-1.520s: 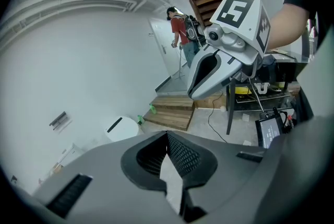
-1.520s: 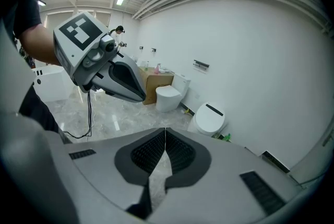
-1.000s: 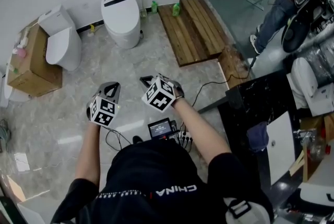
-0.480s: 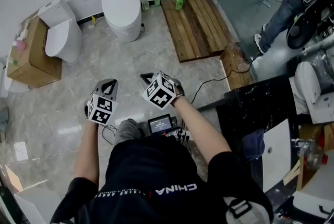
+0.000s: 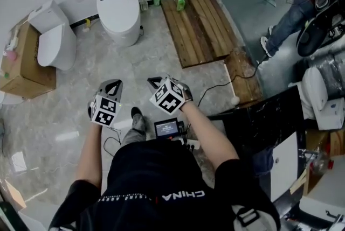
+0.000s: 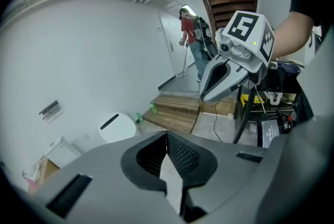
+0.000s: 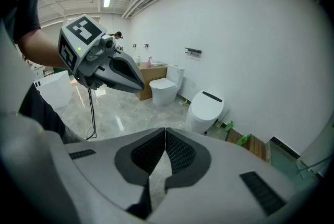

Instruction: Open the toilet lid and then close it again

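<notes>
A white toilet (image 5: 118, 6) with its lid down stands against the far wall, and it also shows in the left gripper view (image 6: 117, 126) and the right gripper view (image 7: 206, 108). A second white toilet (image 5: 51, 41) stands to its left by a cardboard box. My left gripper (image 5: 110, 85) and right gripper (image 5: 156, 83) are side by side over the marble floor, well short of both toilets. Both point forward and down. Each is shut with nothing between its jaws (image 6: 167, 137) (image 7: 165, 131).
A wooden platform (image 5: 199, 25) lies right of the toilet, with green bottles (image 5: 181, 5) at its wall end. The cardboard box (image 5: 21, 63) sits far left. A black counter (image 5: 264, 117) and a cable (image 5: 215, 90) are to the right. A person (image 5: 291, 4) stands at the far right.
The person has stepped forward, and a shoe now shows on the floor below the grippers. Both grippers have moved along together and stayed shut.
</notes>
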`<state>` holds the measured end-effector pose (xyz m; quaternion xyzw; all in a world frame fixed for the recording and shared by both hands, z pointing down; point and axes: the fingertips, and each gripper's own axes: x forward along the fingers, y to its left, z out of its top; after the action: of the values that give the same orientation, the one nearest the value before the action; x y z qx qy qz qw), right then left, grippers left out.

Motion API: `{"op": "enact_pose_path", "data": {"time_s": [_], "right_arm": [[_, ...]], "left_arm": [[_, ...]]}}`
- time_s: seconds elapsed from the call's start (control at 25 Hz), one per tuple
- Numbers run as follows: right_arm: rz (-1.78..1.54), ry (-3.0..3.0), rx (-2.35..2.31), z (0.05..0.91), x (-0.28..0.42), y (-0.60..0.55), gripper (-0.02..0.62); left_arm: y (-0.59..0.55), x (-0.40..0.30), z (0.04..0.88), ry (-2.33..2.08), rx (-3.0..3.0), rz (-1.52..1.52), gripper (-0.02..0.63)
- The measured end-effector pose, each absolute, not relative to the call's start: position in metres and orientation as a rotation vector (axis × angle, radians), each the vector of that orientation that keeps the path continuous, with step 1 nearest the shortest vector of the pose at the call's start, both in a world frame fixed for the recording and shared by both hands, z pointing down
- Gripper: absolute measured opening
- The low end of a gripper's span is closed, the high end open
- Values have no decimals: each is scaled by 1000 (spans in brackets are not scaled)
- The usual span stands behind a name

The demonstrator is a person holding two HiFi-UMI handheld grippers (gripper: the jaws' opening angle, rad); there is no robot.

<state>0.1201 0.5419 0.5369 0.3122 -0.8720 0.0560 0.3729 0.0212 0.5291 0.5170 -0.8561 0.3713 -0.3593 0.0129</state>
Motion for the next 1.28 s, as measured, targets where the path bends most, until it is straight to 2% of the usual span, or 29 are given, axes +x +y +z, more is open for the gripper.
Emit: {"op": "enact_pose_path", "data": {"time_s": [0.72,1.28], "right_arm": [[183,-2182,888,527,43,321,15],[208,-2206,776,561,32,192,15]], "left_arm": [[316,-62,523,1032,-2719,-1131,11],[204,-68,560,1136,-2748,-1204,11]]}}
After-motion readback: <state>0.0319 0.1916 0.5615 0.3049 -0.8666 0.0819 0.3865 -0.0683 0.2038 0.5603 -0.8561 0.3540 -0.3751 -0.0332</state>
